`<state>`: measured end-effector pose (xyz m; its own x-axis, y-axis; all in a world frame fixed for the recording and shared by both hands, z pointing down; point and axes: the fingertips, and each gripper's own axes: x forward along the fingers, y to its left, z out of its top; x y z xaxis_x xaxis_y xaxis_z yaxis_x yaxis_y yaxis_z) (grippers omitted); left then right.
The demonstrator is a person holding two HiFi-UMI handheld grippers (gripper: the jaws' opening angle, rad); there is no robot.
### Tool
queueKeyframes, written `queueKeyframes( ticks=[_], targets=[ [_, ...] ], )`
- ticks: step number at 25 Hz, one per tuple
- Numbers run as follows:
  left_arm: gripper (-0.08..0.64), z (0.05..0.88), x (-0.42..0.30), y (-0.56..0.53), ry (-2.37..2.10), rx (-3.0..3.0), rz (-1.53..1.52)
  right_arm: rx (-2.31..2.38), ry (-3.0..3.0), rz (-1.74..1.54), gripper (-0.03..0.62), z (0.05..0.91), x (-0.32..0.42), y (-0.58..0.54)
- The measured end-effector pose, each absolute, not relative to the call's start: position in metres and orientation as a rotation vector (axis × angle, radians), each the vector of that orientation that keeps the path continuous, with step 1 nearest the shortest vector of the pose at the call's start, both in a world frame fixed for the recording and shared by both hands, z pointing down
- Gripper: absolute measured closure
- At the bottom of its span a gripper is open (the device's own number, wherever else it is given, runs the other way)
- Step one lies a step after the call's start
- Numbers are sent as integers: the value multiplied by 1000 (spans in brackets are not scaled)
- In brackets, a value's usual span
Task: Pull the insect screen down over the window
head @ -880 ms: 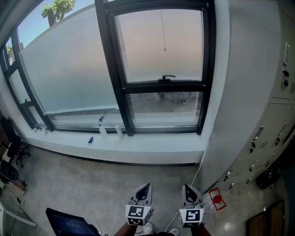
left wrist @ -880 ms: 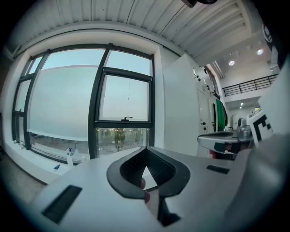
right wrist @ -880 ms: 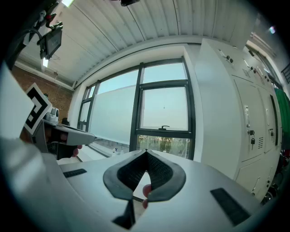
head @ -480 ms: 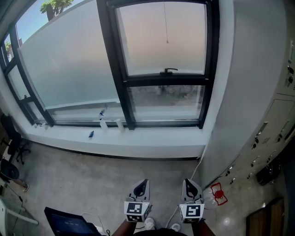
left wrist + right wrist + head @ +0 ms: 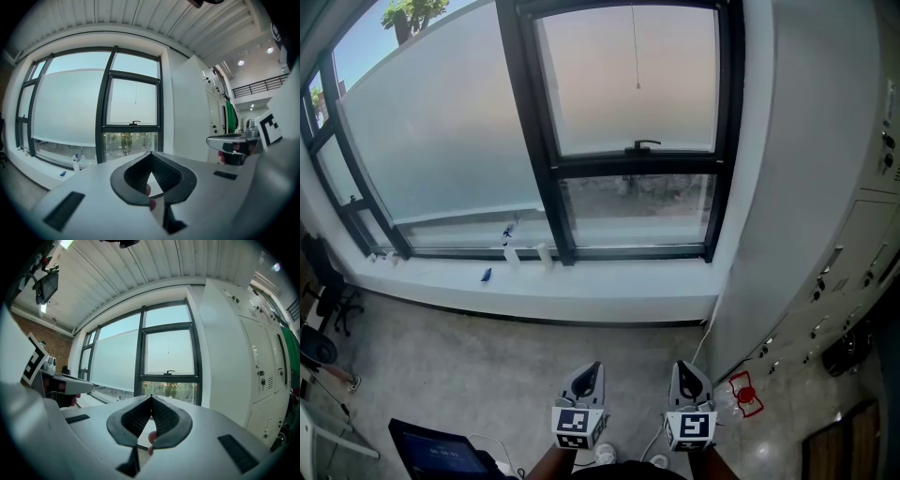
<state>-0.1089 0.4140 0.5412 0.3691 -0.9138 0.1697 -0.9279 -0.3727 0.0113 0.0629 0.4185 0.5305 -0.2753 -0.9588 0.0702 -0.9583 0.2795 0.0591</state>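
With my left gripper (image 5: pixel 592 373) and right gripper (image 5: pixel 684 373) both shut tight on nothing and held low, the insect screen's thin vertical pull cord (image 5: pixel 635 52) hangs well ahead and high above in the black-framed window (image 5: pixel 675 164), roughly midway between them.

A long white window sill (image 5: pixel 609 291) runs below the black-framed window (image 5: pixel 639 165). On its left part stand a small white bottle (image 5: pixel 510 260) and a second white bottle (image 5: pixel 544 256) close beside it. A small blue object (image 5: pixel 486 274) lies just left of them. Below is the grey speckled concrete floor (image 5: pixel 469 375), where a red-and-white item (image 5: pixel 741 403) lies near the right wall.
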Motion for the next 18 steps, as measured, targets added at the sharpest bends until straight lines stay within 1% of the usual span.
queueKeyframes(
  ticks=[18],
  targets=[
    [558, 539, -78, 426, -1756, 2440, 174, 1867, -2445, 54, 589, 530, 104, 426]
  ],
)
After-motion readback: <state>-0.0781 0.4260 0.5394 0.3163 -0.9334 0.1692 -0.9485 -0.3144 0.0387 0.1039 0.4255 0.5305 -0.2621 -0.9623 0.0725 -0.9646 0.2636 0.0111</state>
